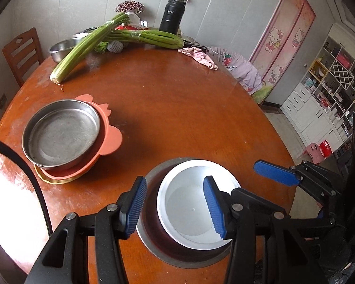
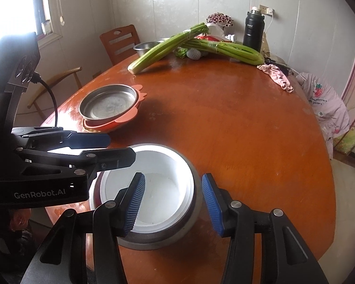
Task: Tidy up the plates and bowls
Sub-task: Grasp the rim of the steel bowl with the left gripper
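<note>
Near the front edge of the round wooden bench [image 1: 189,108], a white bowl [image 1: 191,210] sits nested inside a steel bowl [image 1: 153,248]. Both hand-held grippers straddle opposite sides of the stack: the left hand-held gripper [image 1: 175,207] and the right hand-held gripper [image 2: 172,204], jaws apart, pads clear of the rims. Farther left, a steel pan [image 1: 61,133] rests on an orange plate [image 1: 111,139].

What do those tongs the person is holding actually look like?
Both are alike: the left tongs and right tongs are black linked bars joined with round silver rivets, and each finger ends in a ribbed blue pad. Seen from the right camera, the left one's body bears white "GenRobot.AI" lettering, and a black cable plugs in above it.
</note>
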`<state>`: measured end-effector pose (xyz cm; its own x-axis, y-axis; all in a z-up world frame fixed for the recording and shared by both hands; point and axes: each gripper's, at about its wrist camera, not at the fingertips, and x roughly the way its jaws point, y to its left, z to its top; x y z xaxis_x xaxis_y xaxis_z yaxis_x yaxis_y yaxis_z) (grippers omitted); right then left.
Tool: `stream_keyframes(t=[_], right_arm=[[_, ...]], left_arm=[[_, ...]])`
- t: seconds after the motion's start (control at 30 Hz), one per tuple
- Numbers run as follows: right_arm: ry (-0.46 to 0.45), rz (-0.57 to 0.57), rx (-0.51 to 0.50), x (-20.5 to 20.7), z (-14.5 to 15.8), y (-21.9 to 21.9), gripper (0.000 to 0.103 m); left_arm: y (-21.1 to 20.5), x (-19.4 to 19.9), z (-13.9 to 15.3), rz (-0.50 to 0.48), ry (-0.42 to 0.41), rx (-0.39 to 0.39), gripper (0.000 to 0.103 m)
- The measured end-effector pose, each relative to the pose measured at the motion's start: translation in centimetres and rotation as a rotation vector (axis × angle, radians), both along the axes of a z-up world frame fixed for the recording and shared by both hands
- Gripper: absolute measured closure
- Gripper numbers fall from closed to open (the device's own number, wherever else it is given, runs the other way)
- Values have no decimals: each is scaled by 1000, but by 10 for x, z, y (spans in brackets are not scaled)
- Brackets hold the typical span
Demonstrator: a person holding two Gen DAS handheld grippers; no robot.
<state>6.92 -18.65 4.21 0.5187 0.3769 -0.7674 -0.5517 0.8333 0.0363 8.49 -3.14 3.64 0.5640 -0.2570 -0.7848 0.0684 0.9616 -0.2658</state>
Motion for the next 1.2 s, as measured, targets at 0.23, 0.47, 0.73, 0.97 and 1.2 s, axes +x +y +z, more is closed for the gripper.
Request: stream_keyframes(t=[0.23, 0.47, 0.73, 0.97, 1.2], right_arm=[[-19, -21, 19, 3, 11, -3, 42], [60, -79, 16, 15, -9, -11, 40], [128, -98, 16, 17, -33, -18, 40], [175, -108, 22, 22, -48, -21, 40], [204, -103, 35, 28, -56, -23, 37]], left_arm=[[11, 0, -1, 21, 5, 0, 47], [15, 5, -19, 19, 61, -30, 44], [13, 9, -37, 14, 105, -23, 42], [9, 13, -50, 5, 140, -28, 42], [2, 22, -62, -4, 175, -19, 42]])
